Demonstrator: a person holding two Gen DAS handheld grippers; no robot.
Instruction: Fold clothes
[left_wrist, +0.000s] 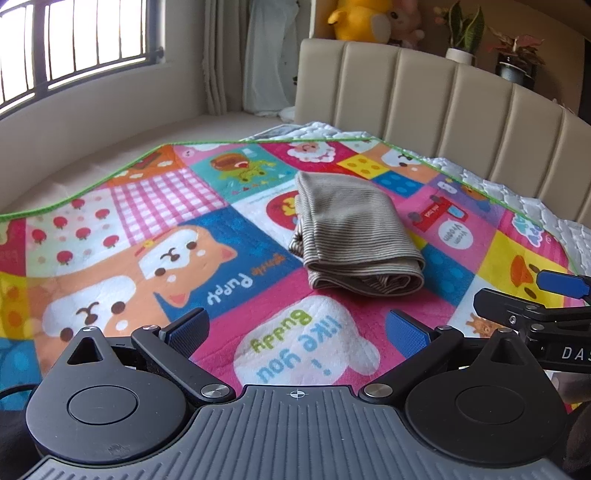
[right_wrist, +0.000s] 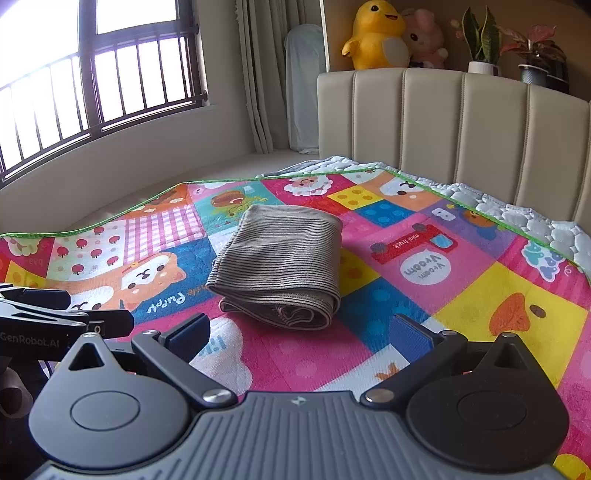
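Note:
A brown striped garment (left_wrist: 354, 236) lies folded into a thick bundle on the colourful cartoon play mat (left_wrist: 184, 236). In the right wrist view the same folded garment (right_wrist: 280, 266) sits just ahead of my fingers on the mat (right_wrist: 461, 280). My left gripper (left_wrist: 297, 328) is open, short of the bundle and a little to its left, holding nothing. My right gripper (right_wrist: 299, 332) is open too, with nothing between its blue pads, just in front of the bundle's rolled edge. The right gripper's side (left_wrist: 535, 314) shows at the left wrist view's right edge.
A beige padded headboard (left_wrist: 461, 96) rises behind the mat, with plush toys (right_wrist: 376, 37) and potted plants (right_wrist: 484, 40) on the ledge above. A barred window (right_wrist: 92, 81) and curtains (right_wrist: 262, 74) stand at the left. White quilted bedding (right_wrist: 517, 214) borders the mat.

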